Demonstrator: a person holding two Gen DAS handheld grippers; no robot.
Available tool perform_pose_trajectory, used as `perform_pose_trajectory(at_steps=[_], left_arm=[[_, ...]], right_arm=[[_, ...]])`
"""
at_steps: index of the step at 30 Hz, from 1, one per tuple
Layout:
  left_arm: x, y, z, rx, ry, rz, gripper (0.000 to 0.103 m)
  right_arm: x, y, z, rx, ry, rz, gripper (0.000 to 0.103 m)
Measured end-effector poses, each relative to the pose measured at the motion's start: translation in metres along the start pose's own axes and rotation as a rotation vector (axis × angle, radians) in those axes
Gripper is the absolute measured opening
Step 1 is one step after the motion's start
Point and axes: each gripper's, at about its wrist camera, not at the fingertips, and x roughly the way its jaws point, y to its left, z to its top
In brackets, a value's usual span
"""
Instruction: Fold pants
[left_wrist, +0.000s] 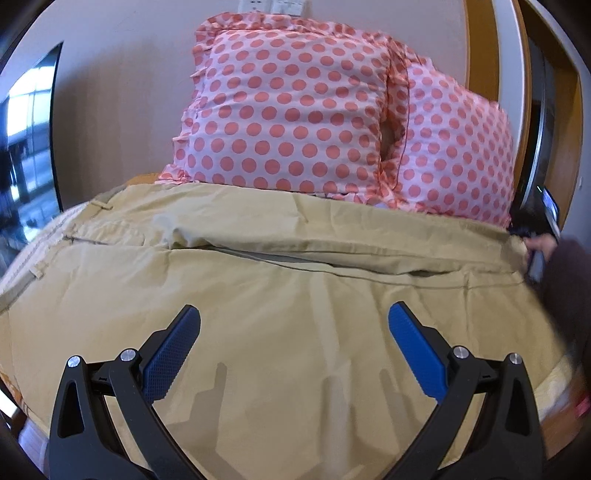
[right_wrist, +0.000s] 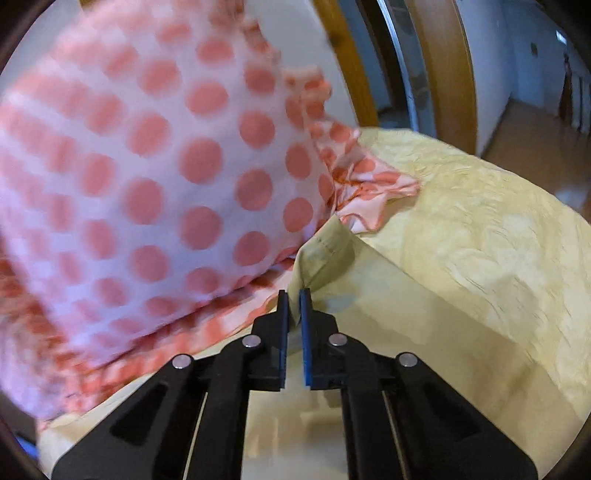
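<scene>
Tan pants (left_wrist: 280, 306) lie spread across the bed, waistband at the left, one leg folded over along the far side. My left gripper (left_wrist: 293, 317) is open and empty, hovering over the near part of the pants. My right gripper (right_wrist: 294, 299) is shut on a hem corner of the pants (right_wrist: 325, 254), right beside the pillow. The right gripper also shows at the far right edge of the left wrist view (left_wrist: 535, 243), holding the pants' end.
Two pink pillows with coral polka dots (left_wrist: 295, 110) lean at the head of the bed, just behind the pants; one fills the left of the right wrist view (right_wrist: 147, 177). A pale yellow bedspread (right_wrist: 480, 221) covers the bed. A wooden door frame (left_wrist: 480, 48) stands at the right.
</scene>
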Motion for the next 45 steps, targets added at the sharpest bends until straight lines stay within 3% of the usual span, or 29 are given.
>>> perform_pose_trajectory(at_steps=[2,6,8,11,14,16,18,20,21,22,26,31,34,37,41,42,43,44,45], left_arm=[[-0.007,0.007,0.001,-0.040,-0.018,-0.015,0.102],[-0.015,0.014,0.004,-0.053,-0.042,0.004,0.102],[-0.019,0.016,0.008,-0.046,-0.054,0.011,0.102],[-0.021,0.019,0.019,-0.043,-0.075,0.004,0.102],[-0.018,0.025,0.033,-0.047,-0.074,-0.004,0.102],[-0.017,0.028,0.037,-0.046,-0.078,0.024,0.102],[-0.018,0.032,0.041,-0.047,-0.094,0.061,0.102],[-0.016,0.035,0.045,-0.052,-0.085,0.077,0.102],[-0.013,0.037,0.048,-0.057,-0.071,0.077,0.102],[-0.010,0.039,0.051,-0.062,-0.061,0.072,0.102],[0.011,0.053,0.073,-0.107,-0.022,0.008,0.102],[0.063,0.077,0.109,-0.262,0.077,-0.064,0.102],[0.099,0.084,0.124,-0.324,0.147,-0.037,0.102],[0.140,0.091,0.136,-0.356,0.212,0.043,0.100],[0.189,0.114,0.137,-0.454,0.316,0.108,0.083],[0.198,0.119,0.137,-0.467,0.328,0.126,0.069],[0.205,0.124,0.137,-0.481,0.345,0.139,0.045],[0.211,0.131,0.135,-0.509,0.359,0.124,0.032],[0.211,0.139,0.132,-0.557,0.355,0.092,0.012]], right_arm=[[-0.031,-0.010,-0.003,0.020,-0.035,0.083,0.006],[-0.121,-0.043,-0.048,0.074,-0.080,0.225,0.005],[-0.154,-0.061,-0.068,0.117,-0.063,0.253,0.005],[-0.158,-0.075,-0.095,0.168,0.041,0.259,0.006],[-0.149,-0.089,-0.107,0.256,0.112,0.267,0.022],[-0.149,-0.094,-0.114,0.301,0.127,0.284,0.047],[-0.144,-0.093,-0.113,0.307,0.117,0.272,0.054],[-0.138,-0.093,-0.113,0.303,0.116,0.258,0.049],[-0.133,-0.092,-0.111,0.290,0.111,0.254,0.033],[-0.127,-0.090,-0.108,0.277,0.104,0.261,0.003],[-0.147,-0.098,-0.102,0.251,-0.019,0.405,0.001],[-0.192,-0.109,-0.092,0.227,-0.137,0.477,0.001],[-0.209,-0.109,-0.092,0.195,-0.169,0.498,0.001],[-0.215,-0.107,-0.091,0.189,-0.176,0.515,0.001],[-0.217,-0.113,-0.093,0.189,-0.170,0.527,0.001],[-0.217,-0.112,-0.093,0.187,-0.170,0.524,0.001],[-0.216,-0.113,-0.093,0.186,-0.169,0.523,0.001],[-0.215,-0.113,-0.093,0.185,-0.169,0.523,0.001],[-0.214,-0.114,-0.092,0.179,-0.165,0.515,0.001]])
